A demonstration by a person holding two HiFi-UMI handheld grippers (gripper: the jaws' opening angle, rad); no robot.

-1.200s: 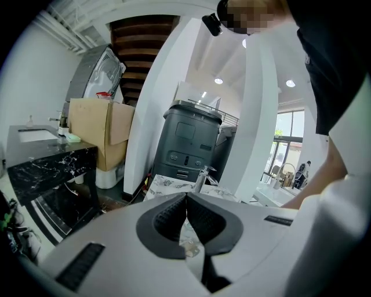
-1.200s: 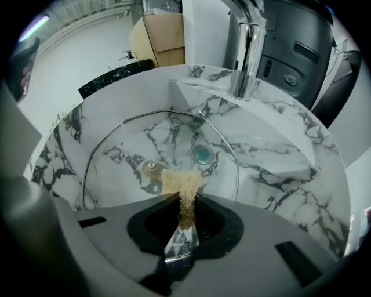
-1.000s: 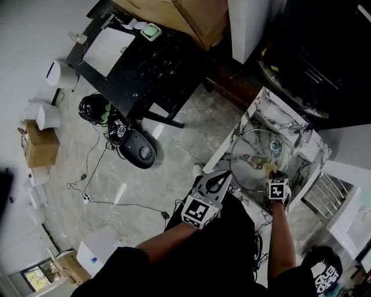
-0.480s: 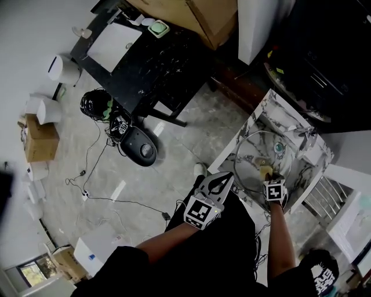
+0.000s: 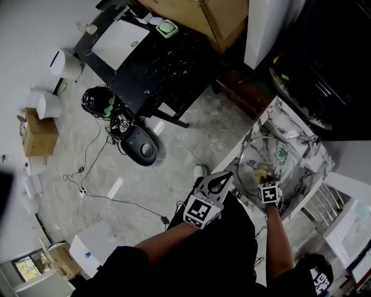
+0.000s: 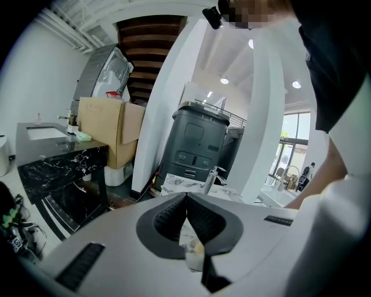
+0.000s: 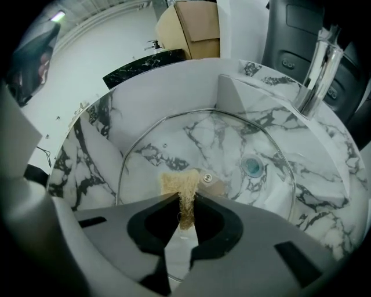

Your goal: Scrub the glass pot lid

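Note:
The glass pot lid [image 5: 272, 155] lies inside the small marble sink [image 5: 277, 113]; in the right gripper view the glass pot lid [image 7: 232, 139] fills the basin with its steel rim and centre screw showing. My right gripper [image 5: 264, 178] is shut on a tan fibrous scrubber [image 5: 258, 171]. In its own view my right gripper [image 7: 185, 198] presses the scrubber [image 7: 179, 185] onto the glass just left of the screw. My left gripper [image 5: 225, 176] hovers shut and holding nothing, left of the sink's front corner, and in its own view my left gripper [image 6: 186, 197] points towards the sink.
A chrome faucet [image 7: 316, 66] stands at the sink's far right and the drain [image 7: 253, 166] shows through the glass. A black marble table [image 5: 156, 64], cardboard box [image 5: 197, 14], a round black device [image 5: 139, 148] and loose cables occupy the floor to the left.
My right gripper has slid the scrubber leftward across the lid, from right of its centre to nearer the middle. The left gripper has stayed about where it was.

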